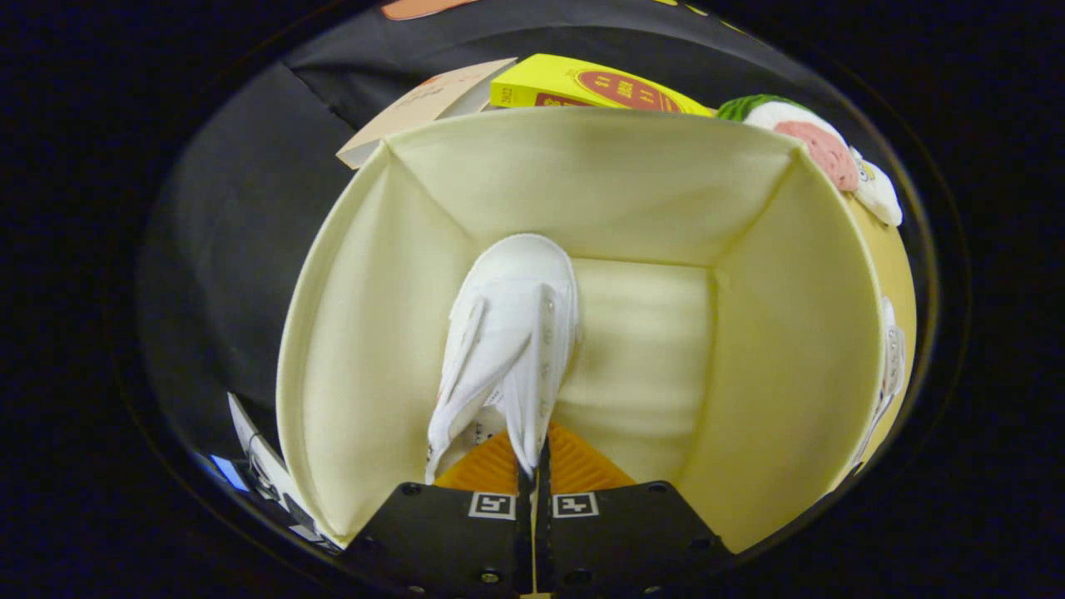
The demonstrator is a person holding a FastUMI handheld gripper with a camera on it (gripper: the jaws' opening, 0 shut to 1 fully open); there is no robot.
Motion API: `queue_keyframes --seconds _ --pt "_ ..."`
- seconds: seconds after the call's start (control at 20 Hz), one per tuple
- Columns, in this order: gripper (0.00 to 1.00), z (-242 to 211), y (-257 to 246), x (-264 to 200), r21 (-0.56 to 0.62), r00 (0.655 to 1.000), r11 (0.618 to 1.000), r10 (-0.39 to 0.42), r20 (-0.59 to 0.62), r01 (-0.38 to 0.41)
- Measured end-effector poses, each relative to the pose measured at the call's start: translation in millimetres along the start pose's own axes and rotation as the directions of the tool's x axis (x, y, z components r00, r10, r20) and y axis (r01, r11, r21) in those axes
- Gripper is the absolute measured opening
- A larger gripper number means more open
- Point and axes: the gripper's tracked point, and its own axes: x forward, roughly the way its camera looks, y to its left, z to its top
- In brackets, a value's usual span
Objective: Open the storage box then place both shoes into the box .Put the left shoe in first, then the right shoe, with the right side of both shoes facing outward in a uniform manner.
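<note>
A white shoe (512, 349) hangs from my gripper (533, 466), toe pointing away from me and down into the open cream storage box (366, 333). My fingers are shut on the shoe's rear upper edge, pressed almost together. The shoe is inside the box, closer to its left wall, with the cream floor showing to its right. A second white shoe (890, 366) lies outside the box, past its right wall, only partly visible.
Beyond the far wall of the box stand a yellow carton (582, 87), a beige card (424, 104) and a plush toy in green, white and pink (819, 150). A yellow surface (894, 266) lies right of the box. Black cloth hangs at left.
</note>
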Motion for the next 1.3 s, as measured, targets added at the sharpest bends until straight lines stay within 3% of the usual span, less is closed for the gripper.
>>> queue_keyframes --seconds 0.3,0.45,0.65,0.85,1.0,1.1,1.3 --pt "0.23 5.9 -0.7 -36.7 -0.011 0.998 0.998 0.063 0.032 -0.063" --pt "0.26 7.2 -3.8 -75.9 -0.078 0.993 0.993 0.095 0.067 -0.089" --pt "0.30 -2.1 -28.0 -127.0 -0.148 0.993 0.988 0.050 0.102 -0.035" --pt "0.34 -9.1 -87.9 -165.7 -0.203 0.985 0.971 -0.096 0.143 0.124" --pt "0.71 -14.5 -132.5 -179.8 -0.169 0.973 0.966 -0.172 0.157 0.198" --pt "0.96 -15.9 -161.2 -185.5 -0.121 0.970 0.971 -0.188 0.156 0.208" --pt "0.94 -25.7 -227.1 -181.2 -0.030 0.967 0.973 -0.222 0.129 0.227"
